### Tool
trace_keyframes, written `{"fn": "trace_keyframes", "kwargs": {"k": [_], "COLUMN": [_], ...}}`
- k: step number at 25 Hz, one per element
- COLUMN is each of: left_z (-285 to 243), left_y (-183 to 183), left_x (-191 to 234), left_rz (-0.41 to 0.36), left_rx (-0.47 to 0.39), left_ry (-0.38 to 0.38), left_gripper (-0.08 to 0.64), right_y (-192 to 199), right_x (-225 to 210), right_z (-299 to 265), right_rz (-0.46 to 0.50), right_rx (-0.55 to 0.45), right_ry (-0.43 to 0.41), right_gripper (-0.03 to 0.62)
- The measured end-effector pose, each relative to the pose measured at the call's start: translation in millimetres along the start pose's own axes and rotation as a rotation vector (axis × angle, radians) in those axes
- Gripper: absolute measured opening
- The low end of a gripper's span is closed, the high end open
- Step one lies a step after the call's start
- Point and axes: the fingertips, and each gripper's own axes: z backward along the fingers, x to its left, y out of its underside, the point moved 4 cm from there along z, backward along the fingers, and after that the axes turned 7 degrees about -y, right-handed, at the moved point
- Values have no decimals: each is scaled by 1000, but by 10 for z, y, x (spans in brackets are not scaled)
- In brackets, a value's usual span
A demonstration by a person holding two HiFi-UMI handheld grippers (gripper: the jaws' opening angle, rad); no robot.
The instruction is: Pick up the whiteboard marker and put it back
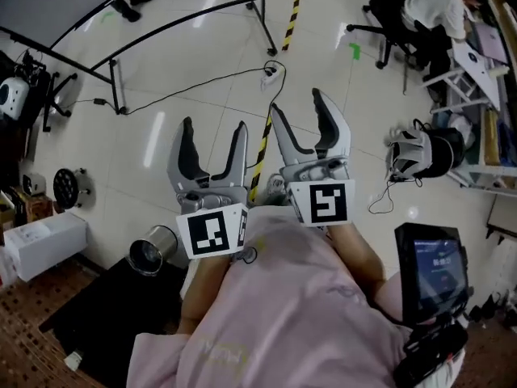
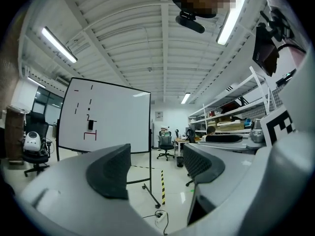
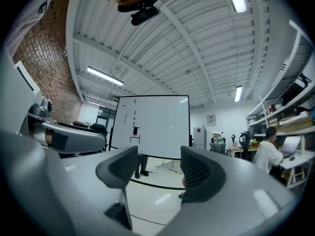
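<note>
The whiteboard (image 2: 106, 117) stands on a wheeled frame some way ahead, with red and black marks on it; it also shows in the right gripper view (image 3: 152, 124). A small dark object (image 2: 90, 125) sticks to the board's left part; I cannot tell whether it is the marker. My left gripper (image 1: 214, 129) and right gripper (image 1: 297, 103) are held side by side, level, over the floor. Both are open, with nothing between the jaws of the left gripper (image 2: 155, 163) or the right gripper (image 3: 157, 168). Only the board's black base frame (image 1: 161, 31) shows in the head view.
A power strip with a cable (image 1: 272, 73) and a yellow-black floor tape (image 1: 260, 156) lie ahead. A metal bin (image 1: 151, 251) and a white box (image 1: 44, 245) sit at the left, and a headset (image 1: 424, 152) lies at the right. A person (image 1: 432, 6) sits at a desk at the far right.
</note>
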Motion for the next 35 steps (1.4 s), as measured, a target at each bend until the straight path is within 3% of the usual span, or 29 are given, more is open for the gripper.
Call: {"fn": "trace_keyframes", "kwargs": {"k": [6,10,14,18,23,29,35], "left_z": [138,105,-63,-158,-158,-169,-282], "left_y": [-4,-143,-366,-366,-233,-107,-107], "left_x": [813,1441,1800,2018,2249,2475,2424], "left_rz": [-54,-93,-111,-136,-146,-123,-127], "left_rx": [29,52,0,-3,39,48,39], "left_ry": [-142,-222,-216,-198,-182,-187,-170], "left_gripper": [321,321,321,321,319,319,304], "right_y": [-109,-327,-645,-658,-595,-456,-416], "right_x": [782,1380,1739,1876,2079,2263,2179], "right_z": [-627,-960,-1225,-1413,-1629,-1776,-1816], "right_rz": [33,5,20,31,20,34,40], "right_rx": [-51,-16,-95,-107,-70,-40,-36], "right_ry": [-154,-220,-222,-186,-128,-143,-128], "right_gripper": [268,268,268,267,265,265,265]}}
